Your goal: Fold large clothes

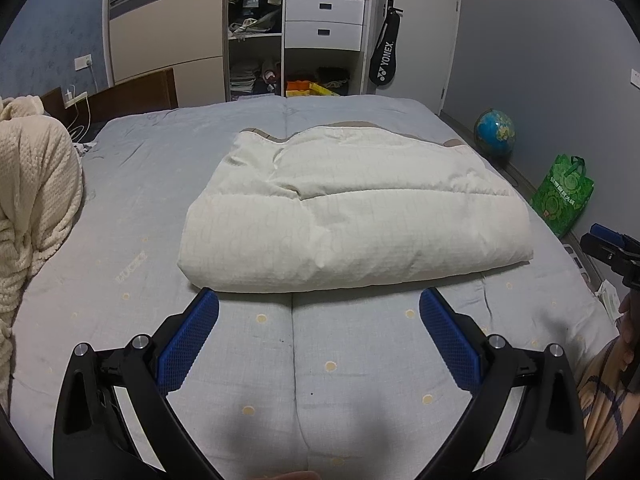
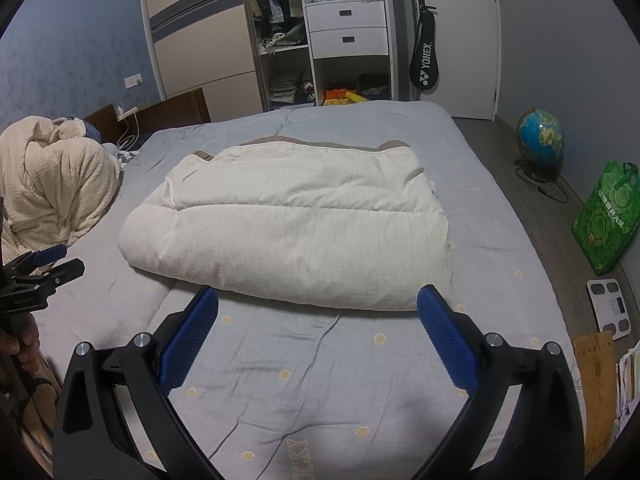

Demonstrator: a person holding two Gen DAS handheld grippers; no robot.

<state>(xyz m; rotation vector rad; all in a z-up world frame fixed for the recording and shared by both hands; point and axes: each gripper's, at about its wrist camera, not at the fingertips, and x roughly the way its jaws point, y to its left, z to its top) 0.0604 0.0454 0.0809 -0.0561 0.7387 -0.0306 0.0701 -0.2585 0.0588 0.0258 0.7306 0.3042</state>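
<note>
We see dim, cool indoor light and slightly grainy, soft detail. A broad soft shadow falls on the bed sheet nearest us. Fisheye curvature bends the room edges; black vignetting fills the corners.

Cream quilted comforter folded into a thick rectangle on the grey dotted bedsheet, left gripper with blue pads wide apart just before the comforter's near edge, right gripper to its right, green bag beyond.
</note>
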